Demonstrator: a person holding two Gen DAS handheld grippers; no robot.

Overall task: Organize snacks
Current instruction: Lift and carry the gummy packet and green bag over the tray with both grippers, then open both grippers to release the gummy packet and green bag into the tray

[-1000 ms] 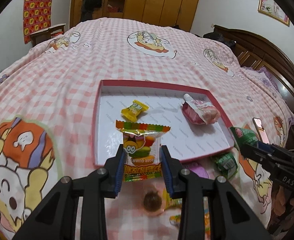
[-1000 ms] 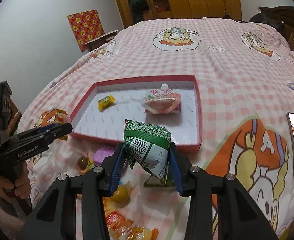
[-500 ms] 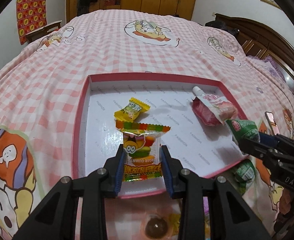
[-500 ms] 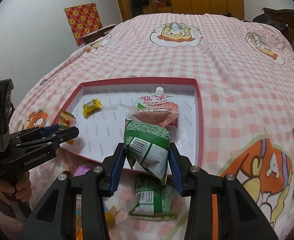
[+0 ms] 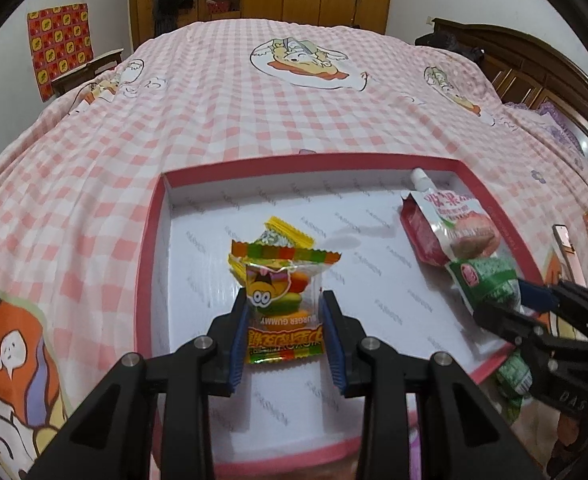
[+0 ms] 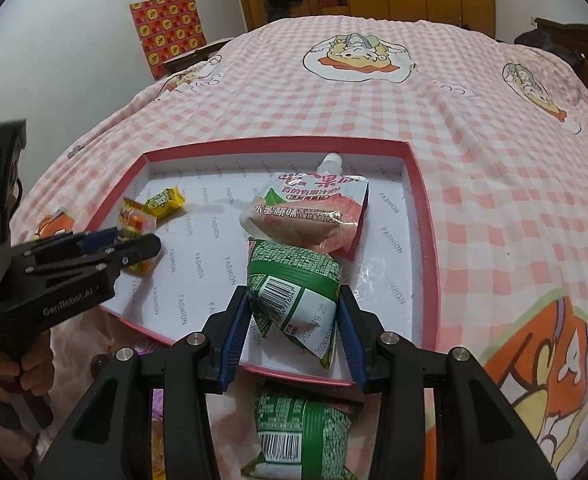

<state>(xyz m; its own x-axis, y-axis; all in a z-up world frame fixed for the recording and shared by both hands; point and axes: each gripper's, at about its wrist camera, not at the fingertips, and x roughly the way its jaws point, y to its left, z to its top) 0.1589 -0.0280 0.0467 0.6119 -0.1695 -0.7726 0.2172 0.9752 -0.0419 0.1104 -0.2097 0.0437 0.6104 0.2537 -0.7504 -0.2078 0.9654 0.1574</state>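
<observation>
My left gripper [image 5: 284, 334] is shut on a burger gummy packet [image 5: 282, 300] and holds it over the left half of the pink-rimmed tray [image 5: 144, 264]. My right gripper [image 6: 294, 320] is shut on a green snack packet [image 6: 294, 284] over the tray's near right part [image 6: 428, 240]. A small yellow candy [image 6: 165, 200] and a pink jelly pouch [image 6: 310, 212] lie in the tray. The left gripper with its packet also shows in the right wrist view [image 6: 138, 248]. The right gripper also shows in the left wrist view [image 5: 506, 300].
A second green packet [image 6: 302, 428] lies on the bedspread just in front of the tray. More small sweets lie near the tray's front left corner [image 6: 154, 400]. A phone [image 5: 564, 238] lies to the right. The pink checked bedspread [image 5: 294, 112] stretches beyond the tray.
Both grippers have moved forward with their packets, from the bedspread in front of the tray to above the tray's floor. The tray's contents have not moved.
</observation>
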